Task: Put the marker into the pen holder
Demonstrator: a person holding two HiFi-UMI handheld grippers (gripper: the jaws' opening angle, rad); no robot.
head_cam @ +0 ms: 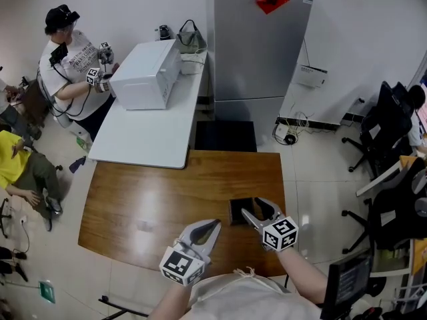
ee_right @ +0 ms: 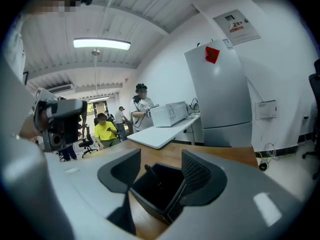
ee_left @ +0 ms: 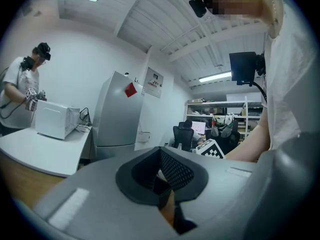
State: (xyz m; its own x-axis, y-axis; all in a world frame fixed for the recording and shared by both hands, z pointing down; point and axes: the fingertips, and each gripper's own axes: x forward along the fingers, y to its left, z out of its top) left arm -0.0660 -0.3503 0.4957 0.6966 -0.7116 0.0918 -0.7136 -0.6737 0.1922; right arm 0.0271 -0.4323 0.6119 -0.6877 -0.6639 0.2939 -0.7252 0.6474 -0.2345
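Note:
A black square pen holder [head_cam: 239,211] stands on the brown wooden table [head_cam: 153,199], near its front right. In the right gripper view the pen holder [ee_right: 152,204] sits between the jaws, and a dark marker [ee_right: 150,173] leans inside it, its top just above the rim. My right gripper [head_cam: 251,207] is open, its pads on either side of the holder's near corner and apart from the marker. My left gripper [head_cam: 215,225] hovers over the table to the left of the holder, jaws shut with nothing in them; in its own view the left gripper [ee_left: 160,154] shows its pads meeting.
A white table [head_cam: 143,139] with a microwave [head_cam: 147,74] adjoins the far left side; a person with grippers stands by it. A grey fridge [head_cam: 257,45] stands beyond. Black office chairs [head_cam: 383,132] are on the right, and a seated person in yellow [head_cam: 13,165] on the left.

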